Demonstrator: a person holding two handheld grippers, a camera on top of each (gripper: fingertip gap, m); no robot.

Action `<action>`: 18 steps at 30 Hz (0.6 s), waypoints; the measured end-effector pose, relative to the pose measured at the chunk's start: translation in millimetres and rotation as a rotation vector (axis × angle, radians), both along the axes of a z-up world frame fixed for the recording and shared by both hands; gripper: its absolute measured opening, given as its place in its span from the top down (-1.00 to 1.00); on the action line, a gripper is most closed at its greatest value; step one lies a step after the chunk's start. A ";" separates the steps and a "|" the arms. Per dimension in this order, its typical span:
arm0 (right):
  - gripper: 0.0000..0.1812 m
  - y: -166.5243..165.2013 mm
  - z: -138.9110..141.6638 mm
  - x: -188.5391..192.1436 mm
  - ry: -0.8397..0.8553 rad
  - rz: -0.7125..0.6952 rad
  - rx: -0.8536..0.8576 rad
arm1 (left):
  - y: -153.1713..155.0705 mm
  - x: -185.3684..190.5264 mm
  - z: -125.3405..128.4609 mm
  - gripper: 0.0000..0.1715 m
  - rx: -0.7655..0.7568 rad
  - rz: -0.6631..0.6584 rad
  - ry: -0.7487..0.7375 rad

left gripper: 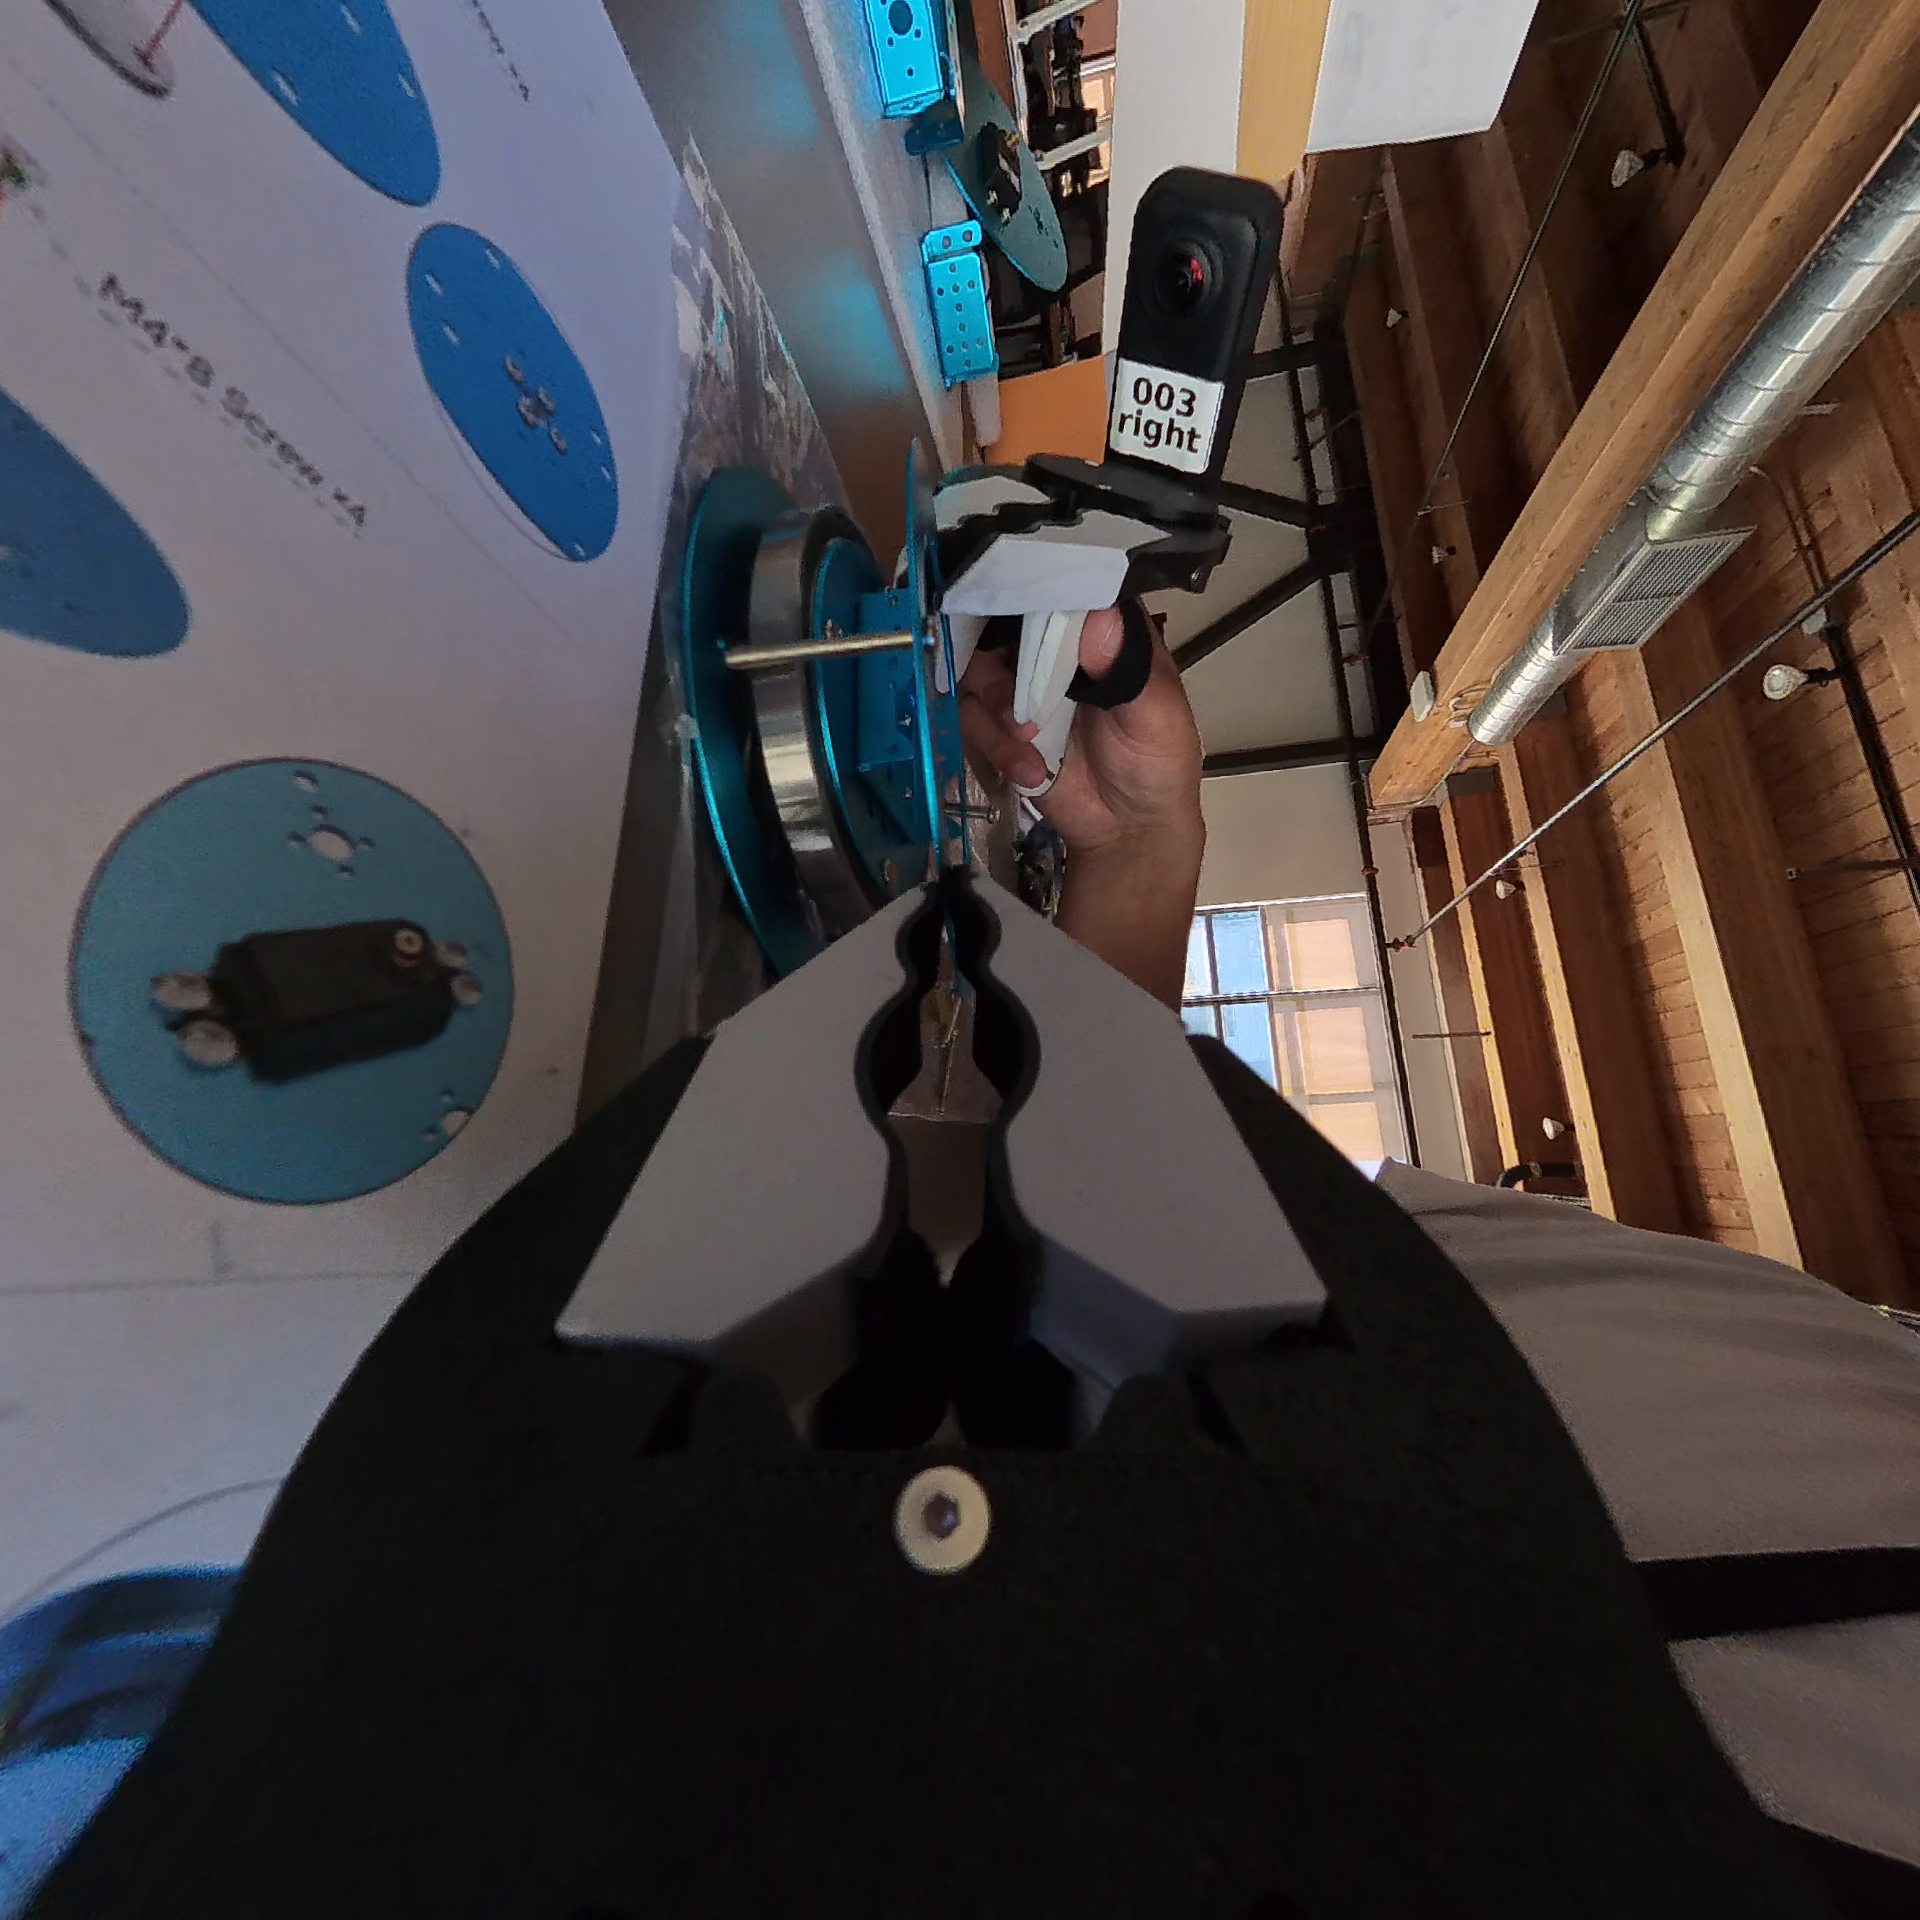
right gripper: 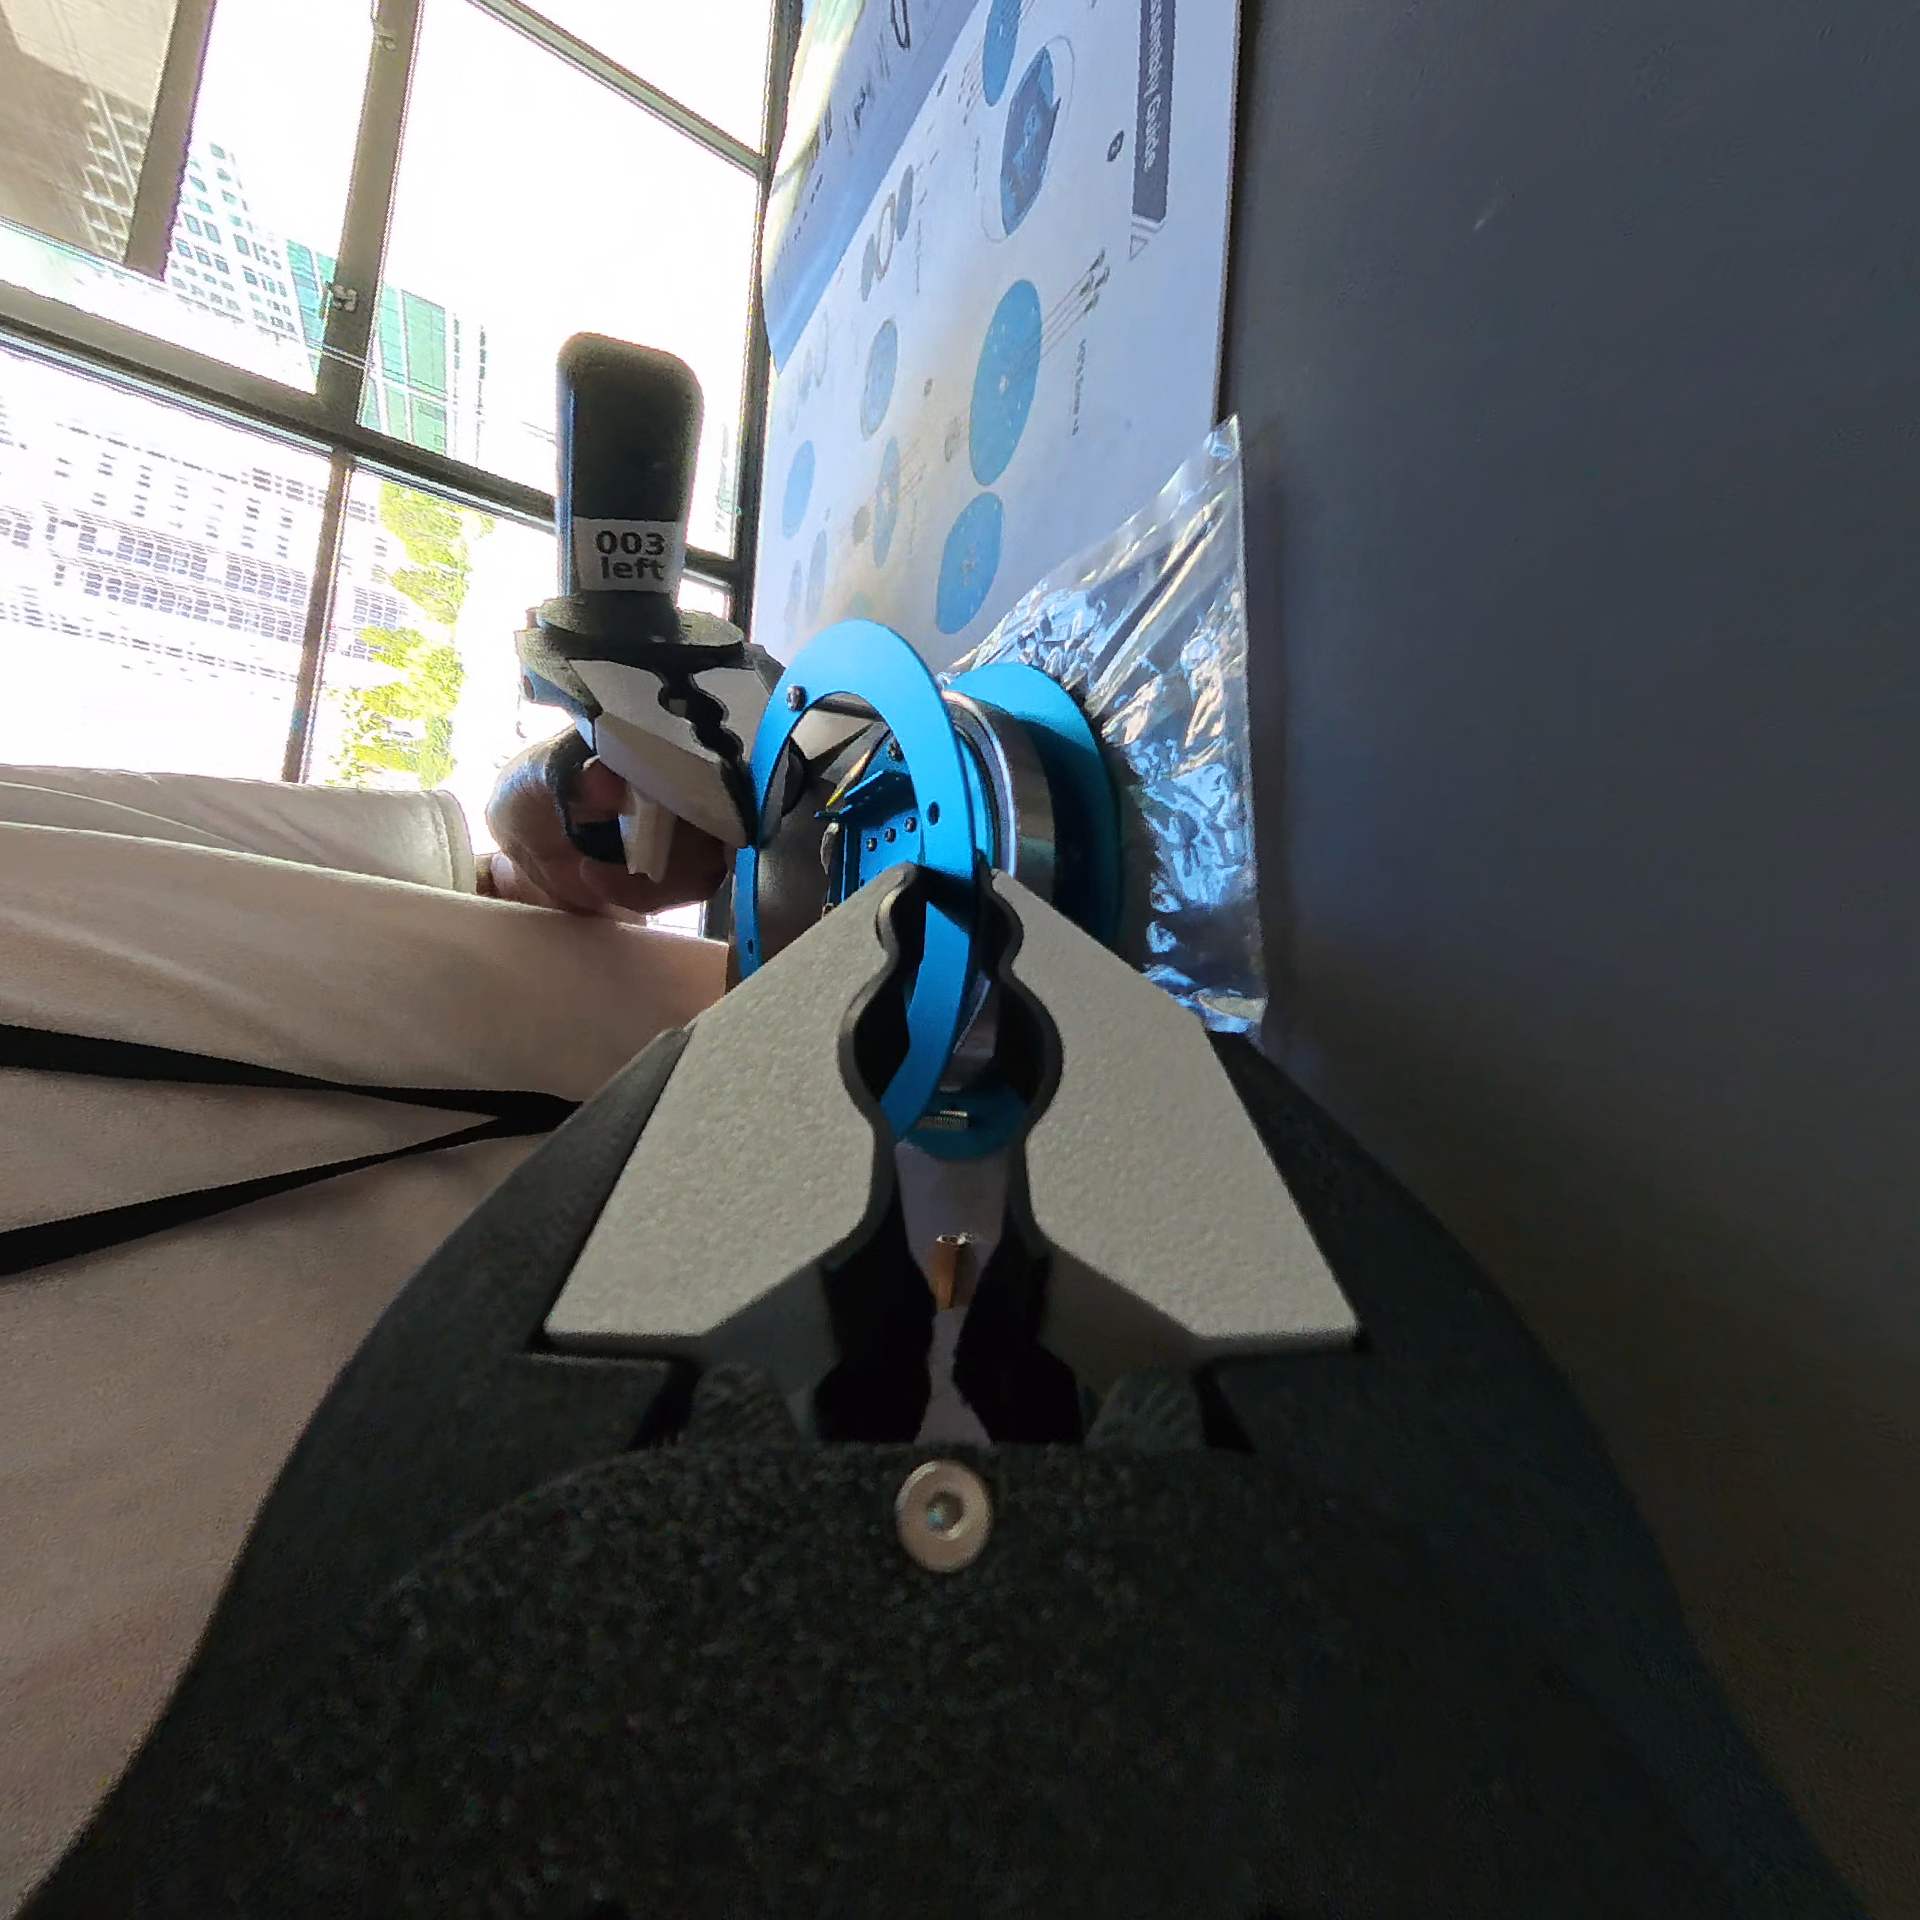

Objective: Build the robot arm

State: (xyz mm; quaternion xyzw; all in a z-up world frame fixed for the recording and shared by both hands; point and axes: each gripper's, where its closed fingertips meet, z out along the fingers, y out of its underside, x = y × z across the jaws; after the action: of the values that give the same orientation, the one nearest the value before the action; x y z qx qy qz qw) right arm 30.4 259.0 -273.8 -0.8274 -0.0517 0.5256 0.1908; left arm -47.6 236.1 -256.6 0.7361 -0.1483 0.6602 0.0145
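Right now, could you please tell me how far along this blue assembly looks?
Done: a blue base disc, silver bearing and bracket sit stacked. In hand: both the left gripper and right gripper clamp the thin blue ring over the stack. Left: two blue brackets lie unused behind.

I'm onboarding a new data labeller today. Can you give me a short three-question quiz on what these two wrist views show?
1. True or false: both grippers grip the same blue ring plate.
2. What lies on the table under the assembly: A) a towel, B) a printed instruction sheet, C) a tray?
3. What crinkled thing sits behind the blue assembly in the right wrist view?

Key: 1. True: the left gripper and the right gripper each have jaws closed on its rim. 2. B. 3. A clear plastic bag.
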 end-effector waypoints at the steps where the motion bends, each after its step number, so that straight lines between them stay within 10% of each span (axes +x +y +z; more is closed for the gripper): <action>1: 0.92 0.0 0.2 -0.6 0.005 -0.001 0.001 | 0.0 -0.4 0.6 1.00 -0.005 0.000 -0.002; 18: 0.97 -15.2 29.8 3.4 0.164 -0.066 -0.009 | -9.8 4.2 17.2 1.00 -0.026 -0.037 -0.109</action>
State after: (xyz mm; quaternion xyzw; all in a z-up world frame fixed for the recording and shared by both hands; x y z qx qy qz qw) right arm 33.8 243.8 -244.0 -0.7839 -0.0062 0.5850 0.2080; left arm -43.4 226.3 -239.5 0.6960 -0.1540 0.7008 0.0283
